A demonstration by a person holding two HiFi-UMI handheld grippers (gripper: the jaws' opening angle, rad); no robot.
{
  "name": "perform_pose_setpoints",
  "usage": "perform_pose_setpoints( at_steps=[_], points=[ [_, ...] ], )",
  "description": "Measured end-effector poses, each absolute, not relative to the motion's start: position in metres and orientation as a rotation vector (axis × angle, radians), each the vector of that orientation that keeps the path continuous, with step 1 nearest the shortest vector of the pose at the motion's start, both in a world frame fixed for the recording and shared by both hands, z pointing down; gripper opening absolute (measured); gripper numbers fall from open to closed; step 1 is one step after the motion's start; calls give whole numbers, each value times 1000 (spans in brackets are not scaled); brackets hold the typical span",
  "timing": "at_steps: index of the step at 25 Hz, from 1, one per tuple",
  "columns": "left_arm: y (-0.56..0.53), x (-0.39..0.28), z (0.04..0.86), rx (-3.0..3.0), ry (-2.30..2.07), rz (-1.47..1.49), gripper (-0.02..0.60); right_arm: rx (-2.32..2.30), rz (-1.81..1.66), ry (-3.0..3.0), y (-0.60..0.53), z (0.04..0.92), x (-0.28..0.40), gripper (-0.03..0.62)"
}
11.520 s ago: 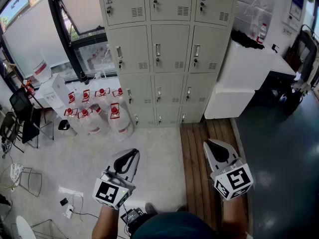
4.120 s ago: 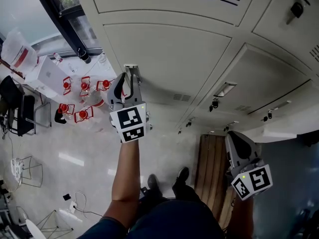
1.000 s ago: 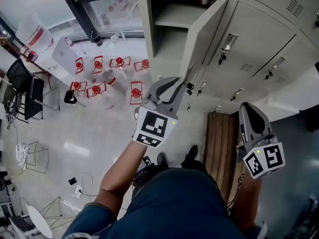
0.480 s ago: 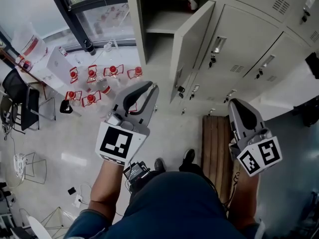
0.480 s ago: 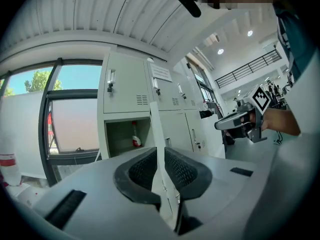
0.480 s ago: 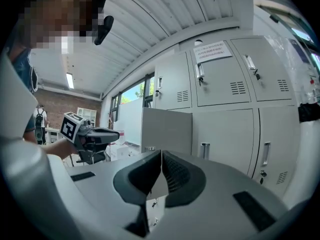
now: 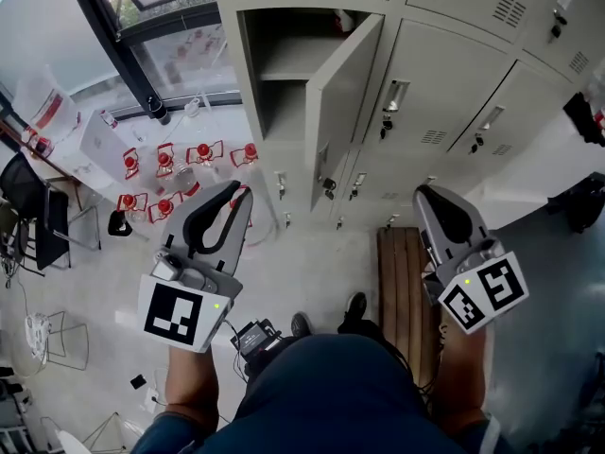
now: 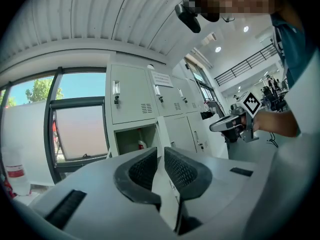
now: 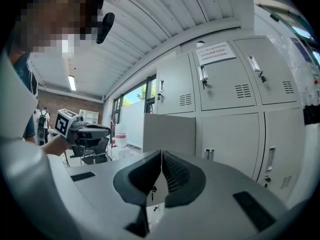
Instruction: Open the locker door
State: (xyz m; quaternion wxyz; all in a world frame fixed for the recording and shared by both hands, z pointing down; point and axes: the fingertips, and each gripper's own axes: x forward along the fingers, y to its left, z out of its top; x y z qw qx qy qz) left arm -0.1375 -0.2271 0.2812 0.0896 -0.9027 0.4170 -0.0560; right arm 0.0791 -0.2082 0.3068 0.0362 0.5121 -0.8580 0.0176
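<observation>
The grey locker door [image 7: 342, 97] stands swung open, showing an upper shelf and a bare compartment [image 7: 284, 76]. My left gripper [image 7: 239, 193] hangs below and left of the door, apart from it. Its jaws have just been closing and now stand a narrow slit apart with nothing between them. In the left gripper view [image 8: 161, 151] the open compartment [image 8: 134, 140] lies straight ahead. My right gripper [image 7: 427, 195] is shut and empty, held before the closed lockers to the right. The right gripper view [image 9: 161, 155] shows the door's outer face [image 9: 169, 133].
Several red-capped water jugs [image 7: 180, 164] stand on the floor at the left by the window. A wooden floor strip [image 7: 402, 272] runs under my right gripper. A black chair [image 7: 33, 206] is at the far left. Closed lockers [image 7: 444, 93] fill the right side.
My left gripper has let go of the door's edge and drawn back down and left, away from it. The door stays open. The right gripper has shifted only slightly.
</observation>
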Motion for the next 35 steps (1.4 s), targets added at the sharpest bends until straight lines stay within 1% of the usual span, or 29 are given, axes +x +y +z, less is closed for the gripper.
perform_pose_setpoints(
  at_steps=[10,18,35],
  points=[
    [-239,-152,289,-2675,1283,-200,55,1544,54,-2634,-223,307,71,37],
    [-246,-157,295,-2673,1295,-220,55,1511,-23,-2573,-227,308,66,35],
    [-253,-162,310,-2689,1309,-210,55,1490,12,-2574,-237,323,59,35]
  ],
)
